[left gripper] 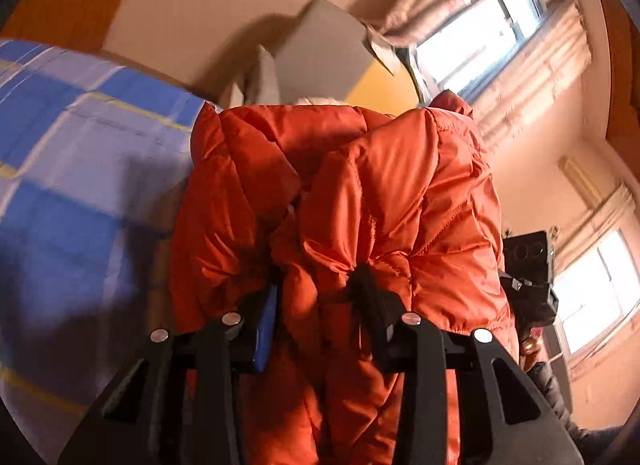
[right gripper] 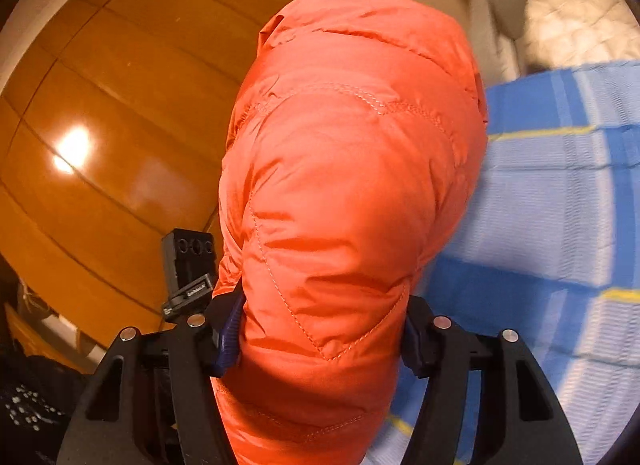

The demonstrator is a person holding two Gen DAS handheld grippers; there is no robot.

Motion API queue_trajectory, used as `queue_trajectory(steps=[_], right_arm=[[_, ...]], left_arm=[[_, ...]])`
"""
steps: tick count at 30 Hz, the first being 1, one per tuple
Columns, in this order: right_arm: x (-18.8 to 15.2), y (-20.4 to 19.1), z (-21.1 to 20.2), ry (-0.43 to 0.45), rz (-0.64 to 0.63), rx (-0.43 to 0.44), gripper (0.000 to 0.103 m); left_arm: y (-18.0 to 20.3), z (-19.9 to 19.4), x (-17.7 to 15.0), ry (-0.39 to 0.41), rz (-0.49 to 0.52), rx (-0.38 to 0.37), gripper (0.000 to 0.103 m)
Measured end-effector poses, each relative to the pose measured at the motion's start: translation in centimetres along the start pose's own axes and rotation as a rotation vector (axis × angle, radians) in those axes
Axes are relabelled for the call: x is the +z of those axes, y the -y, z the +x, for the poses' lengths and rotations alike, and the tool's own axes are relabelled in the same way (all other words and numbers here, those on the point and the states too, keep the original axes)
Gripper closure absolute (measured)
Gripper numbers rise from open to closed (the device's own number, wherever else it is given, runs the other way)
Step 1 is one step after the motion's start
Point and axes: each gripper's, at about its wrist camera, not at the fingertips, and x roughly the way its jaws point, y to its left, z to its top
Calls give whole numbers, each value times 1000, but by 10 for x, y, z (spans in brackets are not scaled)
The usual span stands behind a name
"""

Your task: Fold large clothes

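Note:
An orange quilted puffer jacket [left gripper: 352, 193] fills the middle of both wrist views. My left gripper [left gripper: 320, 297] is shut on a bunched fold of the jacket, with fabric pinched between its fingers. My right gripper [right gripper: 320, 329] is shut on a thick padded part of the same jacket [right gripper: 344, 169], which bulges up between and beyond its fingers. The jacket is lifted off the blue plaid bed sheet [left gripper: 80, 169], which also shows in the right wrist view [right gripper: 552, 201]. The rest of the jacket hangs down out of sight.
The other gripper's black camera block shows at the right of the left view [left gripper: 528, 265] and left of the right view [right gripper: 188, 265]. Windows with curtains [left gripper: 480, 37], a wooden wardrobe [right gripper: 112, 113], a white quilted bundle [right gripper: 580, 13] and grey pillows [left gripper: 324, 49] surround the bed.

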Motion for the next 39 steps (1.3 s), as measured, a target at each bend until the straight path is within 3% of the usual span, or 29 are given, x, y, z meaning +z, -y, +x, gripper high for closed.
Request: queue_trajectory(steps=[4, 8, 10, 14, 17, 19, 23, 24, 27, 33, 37, 39], right_arm=[[0, 41, -24, -2, 62, -125, 41], [-7, 65, -21, -2, 118, -175, 35], [-11, 64, -19, 25, 122, -204, 30], [-11, 36, -34, 92, 84, -352, 18], [-23, -10, -46, 180, -5, -524, 18], [-34, -44, -44, 211, -87, -590, 18], [-60, -91, -14, 182, -226, -729, 21], [-64, -95, -3, 164, -255, -766, 27], [-84, -95, 29, 115, -307, -879, 28], [-88, -91, 57, 130, -306, -999, 28], [-85, -96, 42, 149, -269, -960, 28], [-87, -101, 38, 159, -260, -955, 27]], left_arm=[[29, 51, 8, -64, 74, 82, 68], [55, 75, 5, -76, 186, 222, 68], [56, 77, 5, -81, 199, 247, 68], [60, 75, 7, -70, 206, 287, 68], [69, 70, 6, -45, 223, 334, 68], [64, 69, 6, -30, 232, 356, 68], [63, 71, 7, -11, 240, 391, 66], [62, 70, 7, -7, 239, 397, 64], [54, 71, 7, -3, 220, 418, 60], [36, 75, 0, 6, 174, 451, 53], [43, 59, -4, 37, 170, 457, 51], [52, 49, -8, 61, 194, 461, 44]])
